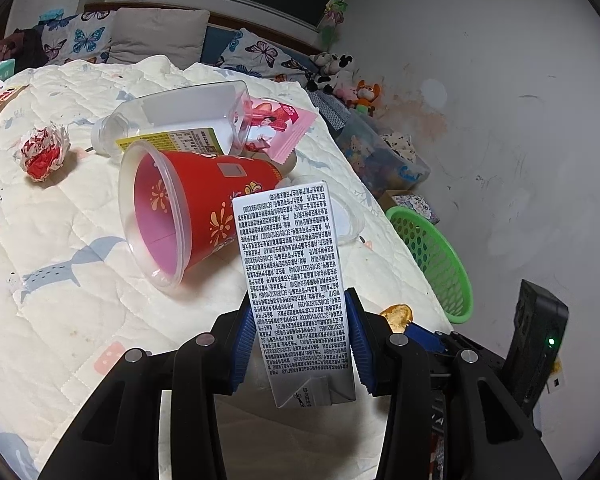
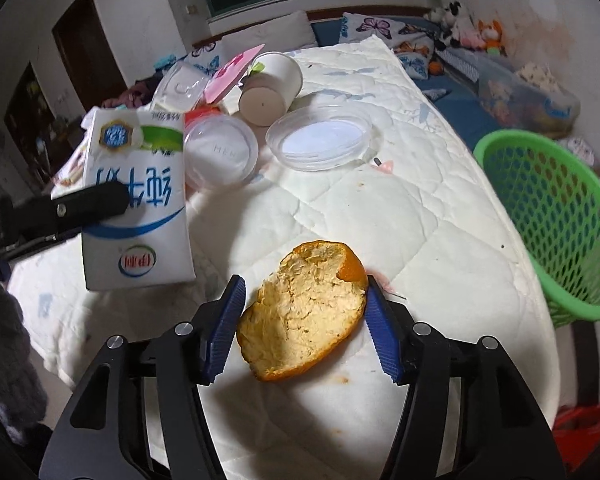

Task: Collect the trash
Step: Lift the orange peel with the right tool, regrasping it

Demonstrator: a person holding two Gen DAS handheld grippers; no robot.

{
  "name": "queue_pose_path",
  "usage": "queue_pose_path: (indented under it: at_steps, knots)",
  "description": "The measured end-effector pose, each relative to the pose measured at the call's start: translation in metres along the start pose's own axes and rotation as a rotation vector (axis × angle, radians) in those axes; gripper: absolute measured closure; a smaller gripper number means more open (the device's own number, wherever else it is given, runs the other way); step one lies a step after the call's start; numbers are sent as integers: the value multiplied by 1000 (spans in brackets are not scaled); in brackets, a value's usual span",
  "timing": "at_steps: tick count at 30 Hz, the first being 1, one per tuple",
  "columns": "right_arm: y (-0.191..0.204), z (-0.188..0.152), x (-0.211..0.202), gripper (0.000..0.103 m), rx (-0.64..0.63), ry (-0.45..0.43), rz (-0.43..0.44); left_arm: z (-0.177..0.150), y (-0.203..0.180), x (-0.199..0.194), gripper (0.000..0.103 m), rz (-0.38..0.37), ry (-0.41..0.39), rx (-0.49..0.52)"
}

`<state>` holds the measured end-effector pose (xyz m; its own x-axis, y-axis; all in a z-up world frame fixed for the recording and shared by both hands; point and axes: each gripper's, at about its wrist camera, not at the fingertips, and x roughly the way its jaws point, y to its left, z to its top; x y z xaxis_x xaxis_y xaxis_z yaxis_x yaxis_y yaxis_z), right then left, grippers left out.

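Observation:
My left gripper (image 1: 300, 336) is shut on a white milk carton (image 1: 296, 280) and holds it above the quilted bed; the carton also shows in the right wrist view (image 2: 136, 200). My right gripper (image 2: 304, 316) is shut on a piece of orange peel (image 2: 304, 312), pith side up; the peel also shows in the left wrist view (image 1: 397, 315). A green mesh basket (image 2: 548, 216) stands off the bed's right edge, also seen in the left wrist view (image 1: 436, 256).
On the bed lie a red plastic cup (image 1: 196, 208) on its side, a clear bottle (image 1: 172, 120), a pink wrapper (image 1: 280, 128), a crumpled wrapper ball (image 1: 44, 152), a paper cup (image 2: 272, 88) and a clear lid (image 2: 320, 136). Pillows and toys sit behind.

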<state>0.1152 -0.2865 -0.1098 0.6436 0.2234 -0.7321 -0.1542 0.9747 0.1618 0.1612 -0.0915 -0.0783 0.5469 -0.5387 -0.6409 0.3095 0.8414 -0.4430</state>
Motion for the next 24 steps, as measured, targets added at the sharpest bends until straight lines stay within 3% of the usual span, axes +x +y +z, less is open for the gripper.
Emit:
queue_pose_path:
  at_steps: [6,9,15,20,21,22,24]
  knots:
    - [-1,0,2,40,19,7,11,0,-1,0,61,-1,2,1]
    - [2,0,2,44,1,10,-13,1,-1,0,61,-2,5,0]
    - [-5,2,-12,63,30,-24,-6,2,-11,-3,61,-35,6,39]
    - [-15,3,-22,70,59,-38,-2,5,-20,-8,61,-59,-12,70]
    - [-18,2,-26,74,61,-49,-9,8,-22,-8,61,-60,-14,70]
    - [-20,2,-28,85,62,-48,-6,10,-23,-7,61,-66,-12,65]
    - [-27,2,-32,87,91,-55,5,14,-25,-5,62,-78,-9,55]
